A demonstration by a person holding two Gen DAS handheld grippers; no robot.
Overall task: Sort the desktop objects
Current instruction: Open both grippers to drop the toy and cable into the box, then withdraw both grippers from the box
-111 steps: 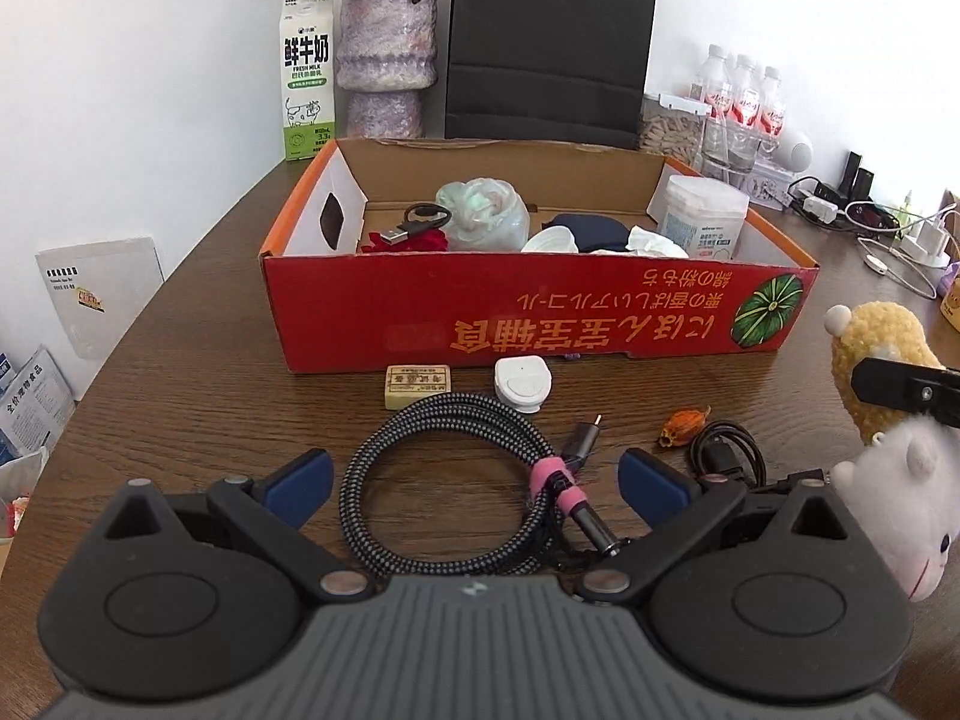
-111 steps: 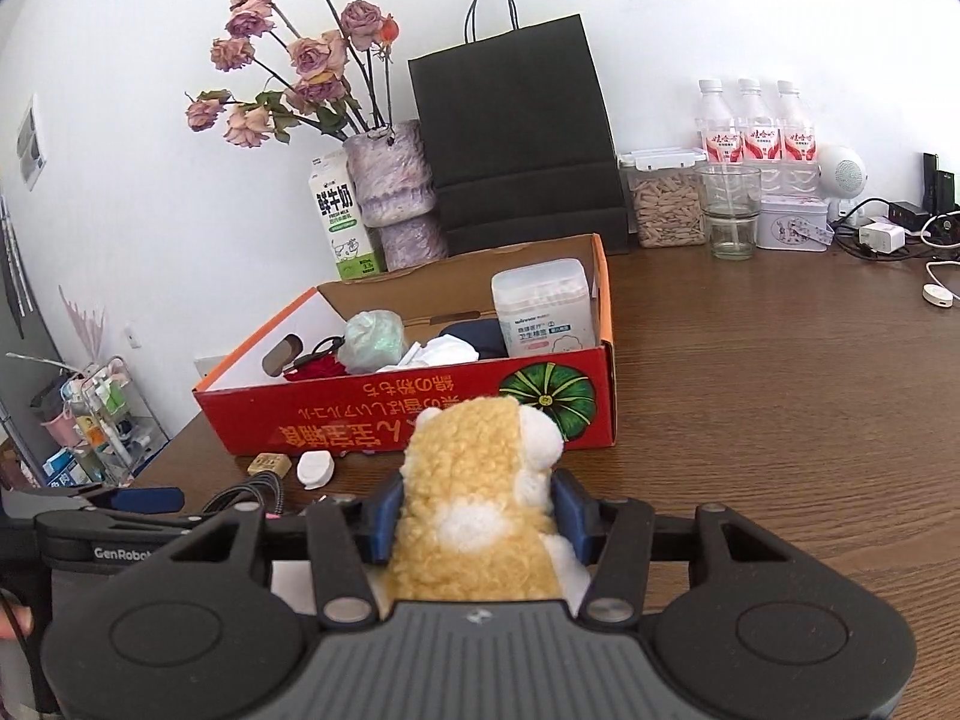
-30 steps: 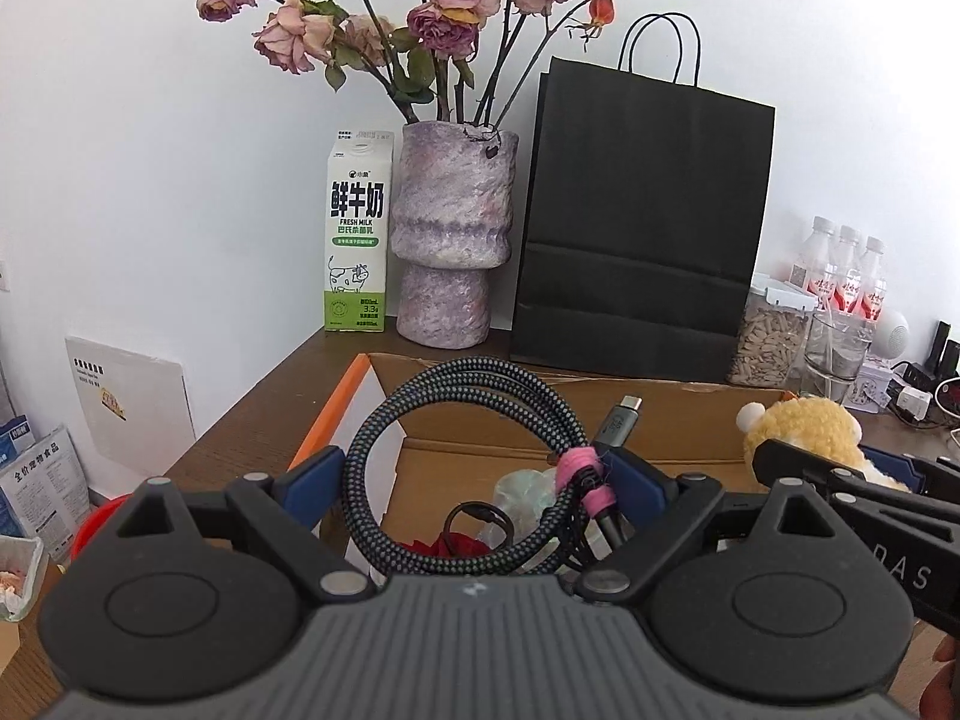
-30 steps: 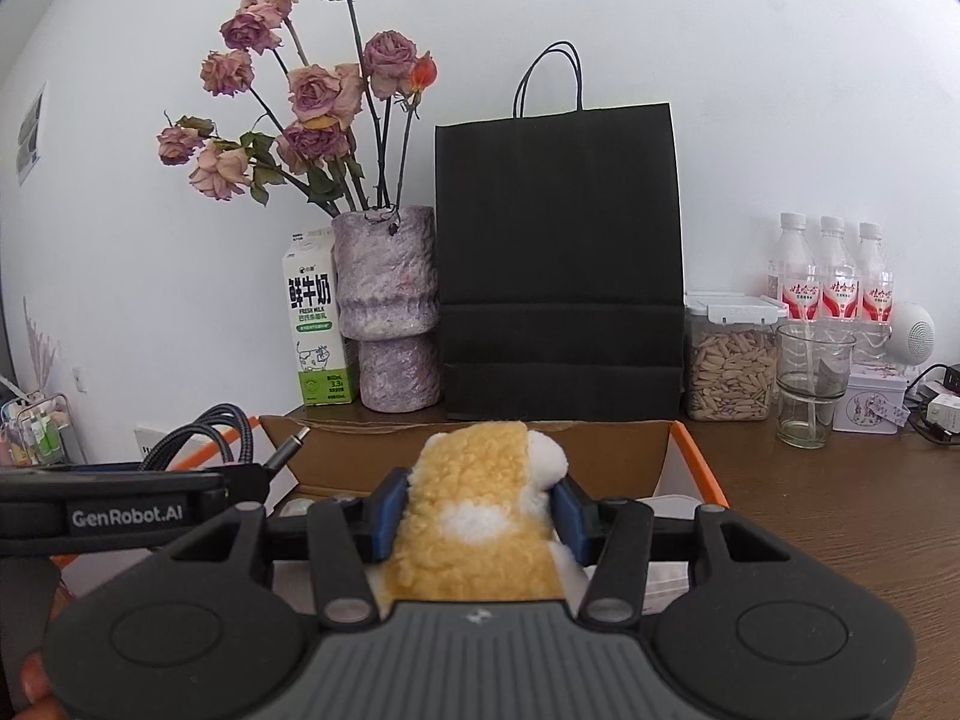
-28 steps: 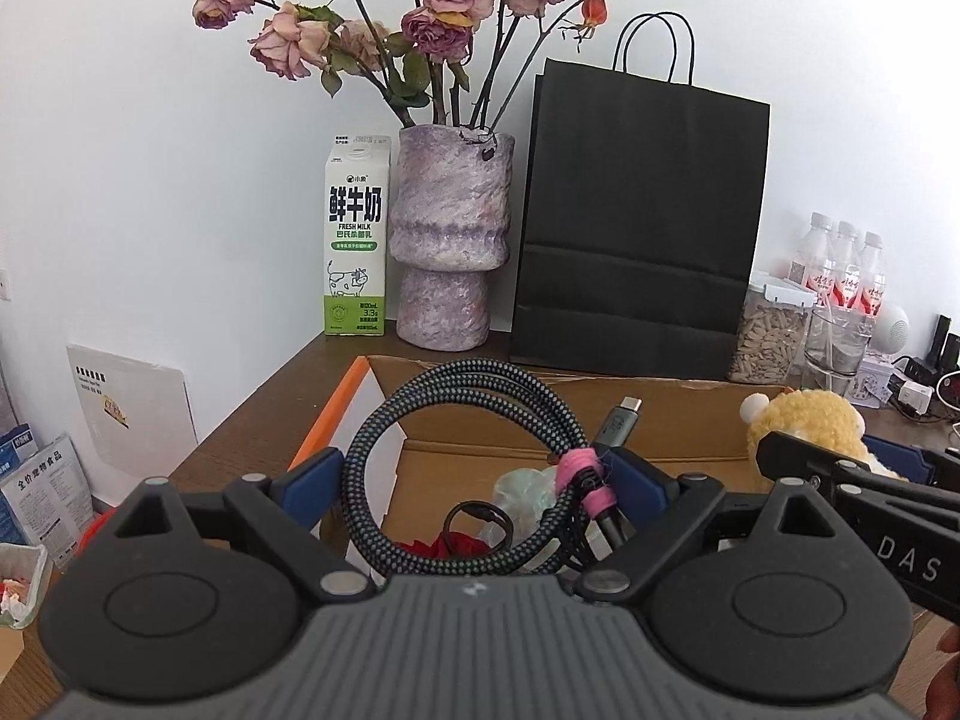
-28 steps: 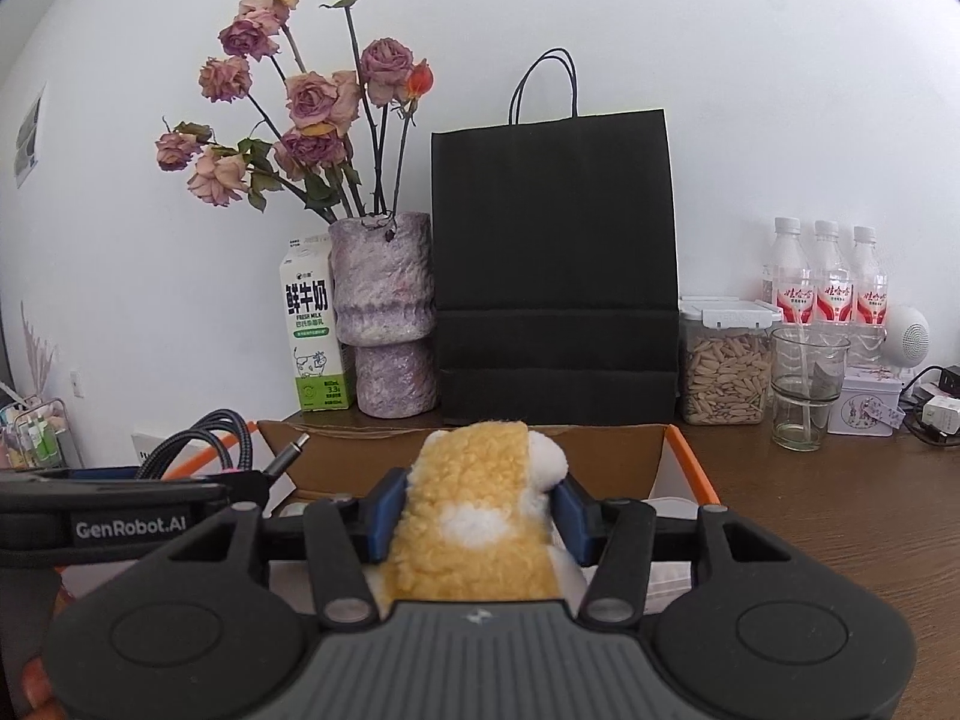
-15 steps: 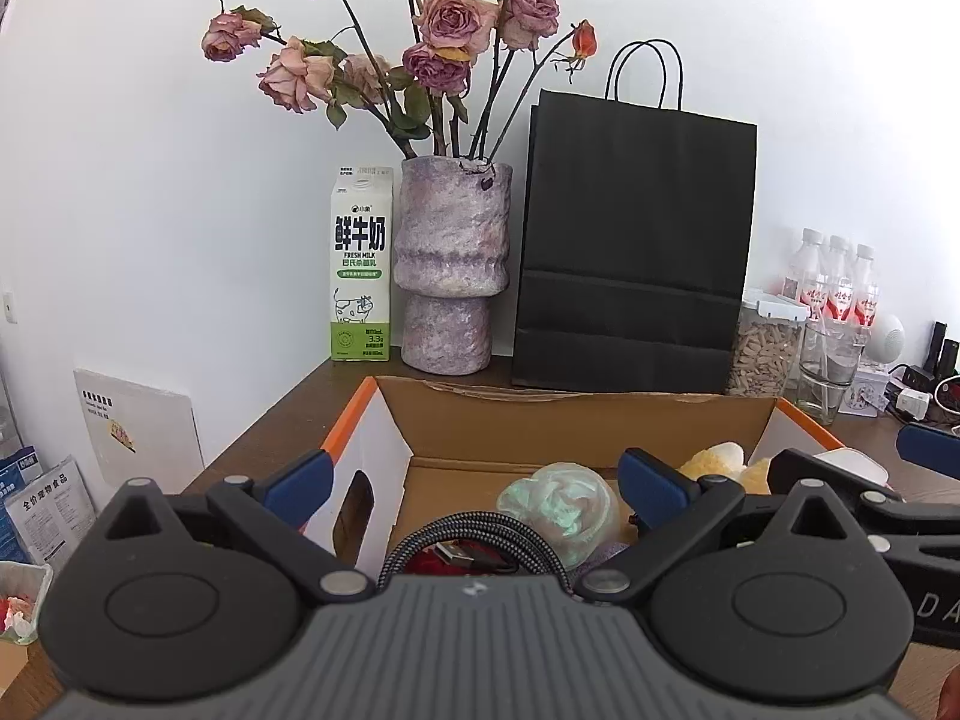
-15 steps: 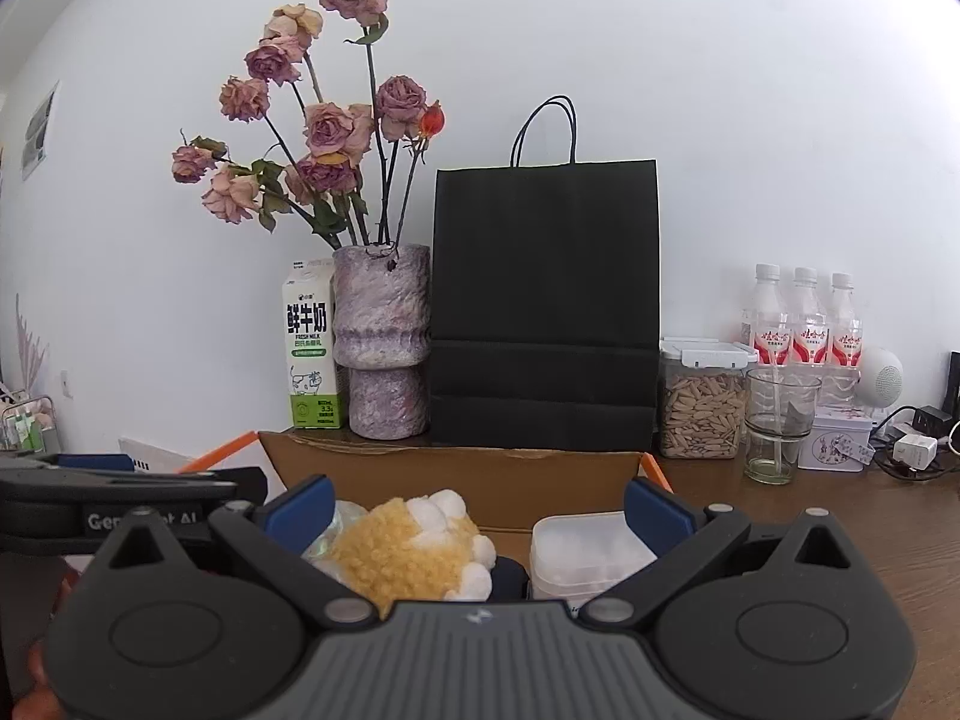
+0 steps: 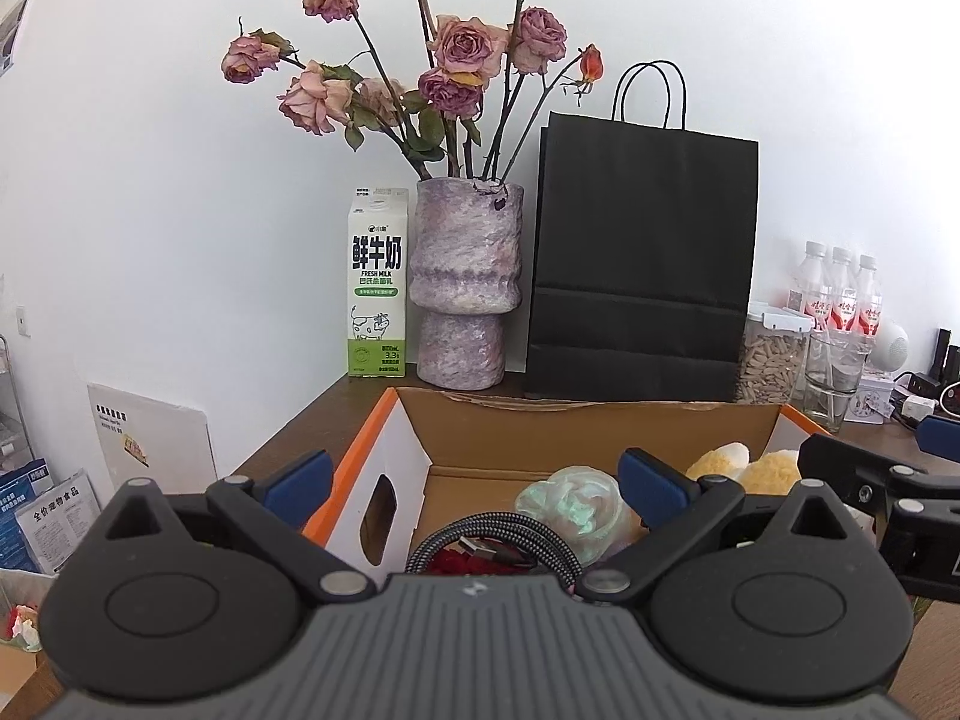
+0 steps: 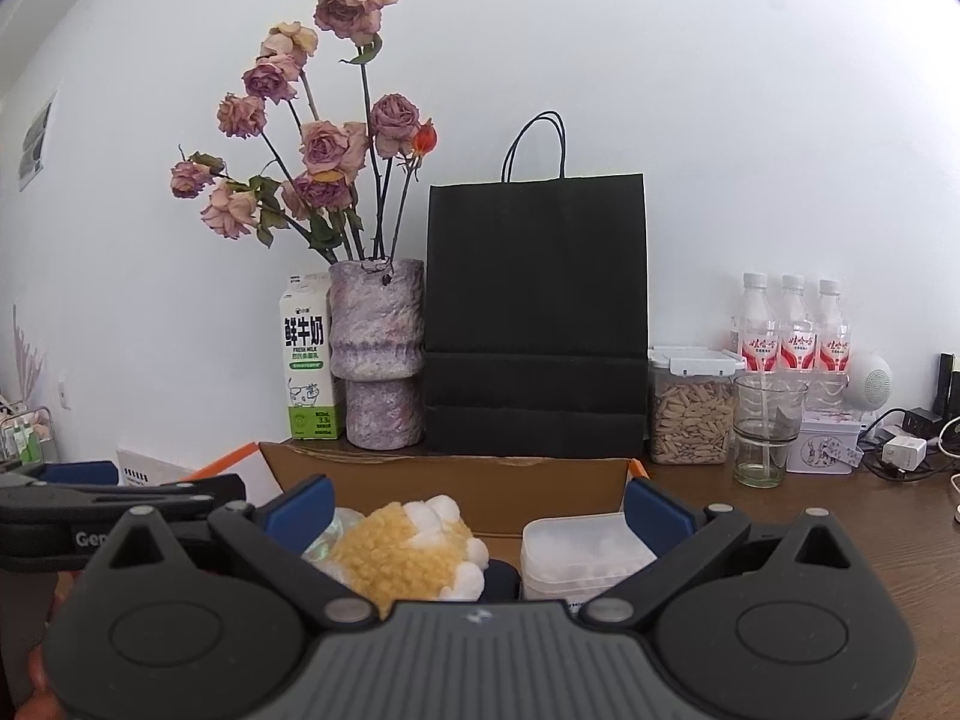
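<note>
An open cardboard box (image 9: 414, 420) with orange edges stands in front of me. Above its near part my left gripper (image 9: 474, 483) is open, with nothing between the blue pads. The coiled braided cable (image 9: 498, 537) lies in the box below it, beside a pale green bundle (image 9: 570, 501). My right gripper (image 10: 477, 510) is open too, over the box (image 10: 450, 474). The yellow plush toy (image 10: 402, 552) rests in the box under it, next to a white plastic tub (image 10: 576, 546). In the left wrist view the plush (image 9: 744, 462) shows at the right.
Behind the box stand a milk carton (image 9: 377, 282), a purple vase of dried roses (image 9: 465, 282) and a black paper bag (image 9: 642, 264). To the right are a seed jar (image 10: 690, 414), a glass (image 10: 765, 432), three bottles (image 10: 792, 330) and chargers with cables (image 10: 900, 450).
Both grippers have opened. The cable has dropped from the left gripper into the box, and the plush has dropped from the right gripper into the box.
</note>
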